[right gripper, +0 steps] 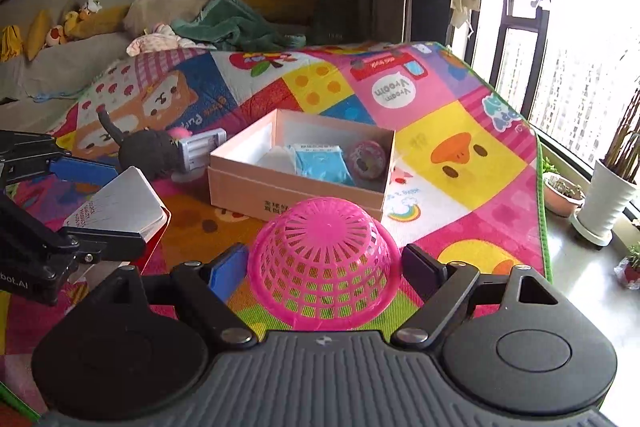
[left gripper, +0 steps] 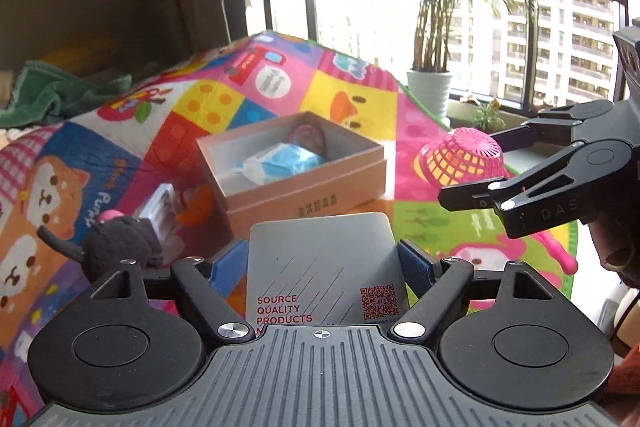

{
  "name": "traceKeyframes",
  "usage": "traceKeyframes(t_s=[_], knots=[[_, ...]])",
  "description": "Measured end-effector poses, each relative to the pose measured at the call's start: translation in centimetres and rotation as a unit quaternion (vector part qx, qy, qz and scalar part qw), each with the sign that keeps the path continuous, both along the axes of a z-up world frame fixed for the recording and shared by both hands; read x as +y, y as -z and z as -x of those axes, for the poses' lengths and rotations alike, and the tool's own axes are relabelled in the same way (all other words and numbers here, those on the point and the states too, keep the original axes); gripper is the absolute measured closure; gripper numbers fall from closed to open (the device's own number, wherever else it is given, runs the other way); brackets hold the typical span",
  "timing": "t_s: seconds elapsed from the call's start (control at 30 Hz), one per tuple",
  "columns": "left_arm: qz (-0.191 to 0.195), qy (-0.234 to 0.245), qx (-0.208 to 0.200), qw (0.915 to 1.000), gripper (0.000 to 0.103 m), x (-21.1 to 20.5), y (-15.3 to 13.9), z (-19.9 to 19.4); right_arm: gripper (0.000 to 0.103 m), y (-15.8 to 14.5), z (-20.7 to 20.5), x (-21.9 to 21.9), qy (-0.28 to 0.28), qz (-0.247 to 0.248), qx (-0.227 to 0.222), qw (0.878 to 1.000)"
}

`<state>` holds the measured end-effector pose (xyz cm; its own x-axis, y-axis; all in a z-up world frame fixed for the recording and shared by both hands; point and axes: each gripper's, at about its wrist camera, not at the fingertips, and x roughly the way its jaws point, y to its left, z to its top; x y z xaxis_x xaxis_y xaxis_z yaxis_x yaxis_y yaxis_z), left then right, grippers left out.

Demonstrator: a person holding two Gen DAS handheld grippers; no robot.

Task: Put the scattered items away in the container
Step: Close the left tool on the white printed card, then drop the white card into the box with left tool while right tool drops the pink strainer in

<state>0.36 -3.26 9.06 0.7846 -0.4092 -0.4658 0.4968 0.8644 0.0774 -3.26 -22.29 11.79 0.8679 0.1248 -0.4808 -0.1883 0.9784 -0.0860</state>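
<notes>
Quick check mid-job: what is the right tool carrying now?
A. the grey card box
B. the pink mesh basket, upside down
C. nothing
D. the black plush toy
B: the right tool has the pink mesh basket between its fingers, dome side up, lifted short of the open cardboard box.

A bright patchwork play mat (right gripper: 460, 155) covers the surface and carries everything; a pink cardboard box (right gripper: 296, 193) sits open near its middle; left of the box, just beside its corner, lies a silver battery charger (right gripper: 200, 149); touching the charger on its far side from the box rests a dark grey plush toy (right gripper: 144, 151) with a thin tail; an orange item (left gripper: 198, 205) lies between charger and box, too blurred to identify.
</notes>
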Motion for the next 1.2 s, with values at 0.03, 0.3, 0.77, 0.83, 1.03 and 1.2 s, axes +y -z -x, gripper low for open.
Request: traceKeyframes(t_s=[0.03,0.3,0.77,0.83,1.03,1.2], knots=[[0.005,-0.004,-0.011,0.9999,0.017,0.1,-0.7,0.0,0.019,-0.8,0.3,-0.1,-0.002,-0.002,-0.011,1.0],[0.035,-0.01,-0.071,0.9968,0.017,-0.1,-5.0,-2.1,0.019,-6.7,-0.1,-1.6,0.005,-0.024,-0.065,0.998],[0.113,-0.02,0.014,0.9933,0.007,-3.1,-1.8,-19.4,0.019,-9.3,-14.6,-2.1,0.067,-0.025,-0.052,0.996],[0.138,-0.036,0.022,0.9895,0.006,-1.5,-1.4,-19.9,0.019,-8.9,-16.8,-1.3,0.07,-0.016,-0.048,0.996],[0.101,-0.086,-0.006,0.9911,0.002,3.7,-0.1,-14.4,0.019,-6.9,-23.2,1.3,0.062,-0.017,-0.023,0.998],[0.063,-0.109,0.012,0.992,0.001,6.6,2.6,-10.3,0.013,-3.6,-26.7,3.0,0.036,-0.017,0.028,0.999]])
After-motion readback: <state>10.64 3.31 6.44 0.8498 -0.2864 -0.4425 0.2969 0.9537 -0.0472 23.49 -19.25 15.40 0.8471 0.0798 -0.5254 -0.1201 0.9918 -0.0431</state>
